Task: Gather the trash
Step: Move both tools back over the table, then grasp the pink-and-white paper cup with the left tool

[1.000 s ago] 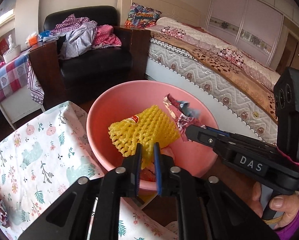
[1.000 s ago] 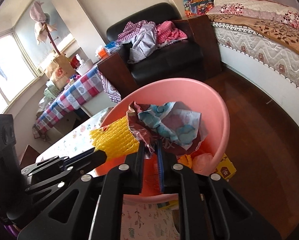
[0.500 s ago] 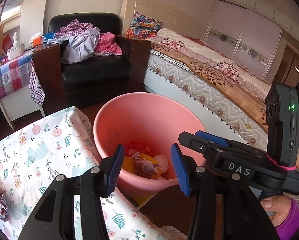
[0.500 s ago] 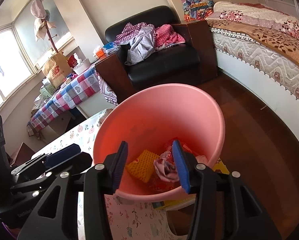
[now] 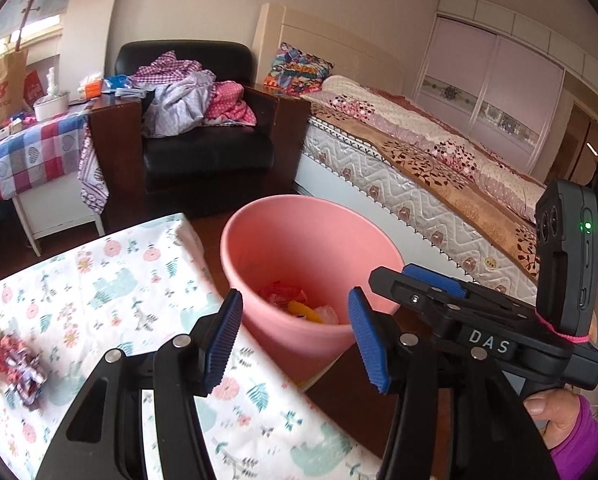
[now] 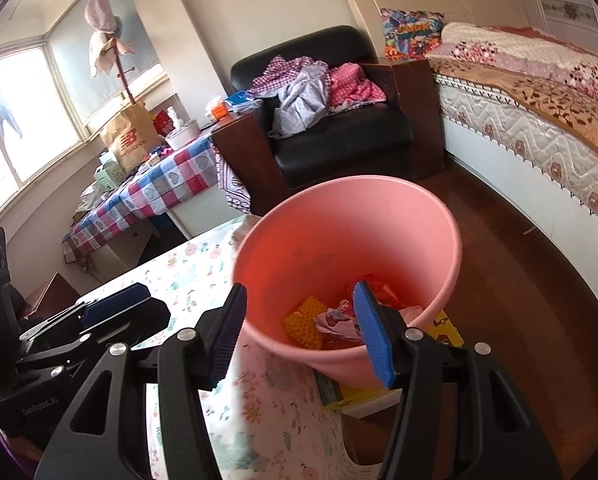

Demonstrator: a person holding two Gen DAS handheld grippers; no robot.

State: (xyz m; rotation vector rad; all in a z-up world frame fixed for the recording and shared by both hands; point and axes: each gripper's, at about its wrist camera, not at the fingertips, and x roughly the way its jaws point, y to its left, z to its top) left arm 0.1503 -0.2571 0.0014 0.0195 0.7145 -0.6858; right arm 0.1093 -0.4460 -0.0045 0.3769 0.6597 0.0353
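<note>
I have both grippers above the pink bin (image 6: pixel 347 248), which stands on the floor just beside the table (image 5: pixel 99 280) with the floral cloth. My left gripper (image 5: pixel 295 340) is wide apart and its jaws are opening a touch more; nothing sits between the pads. My right gripper (image 6: pixel 303 336) has its jaws opening too, and it is empty as well.

The trash is down in the bin: a yellow foam net (image 6: pixel 303 328) lies on the bottom next to a crumpled wrapper (image 6: pixel 339 322), with red scraps (image 5: pixel 279 294) behind them. So I judge this drop as done and the step in hand as the release over the bin.

One more piece is out on the cloth: a red crumpled wrapper (image 5: pixel 13 368) at the far left of the left wrist view, well apart from the bin. I take that as the next target. It calls for swinging the left gripper away from the bin and across the cloth, jaws kept apart, then lowering over the wrapper and pinching it without catching the cloth beneath. The right gripper has nothing nearby that I can see to collect.
</note>
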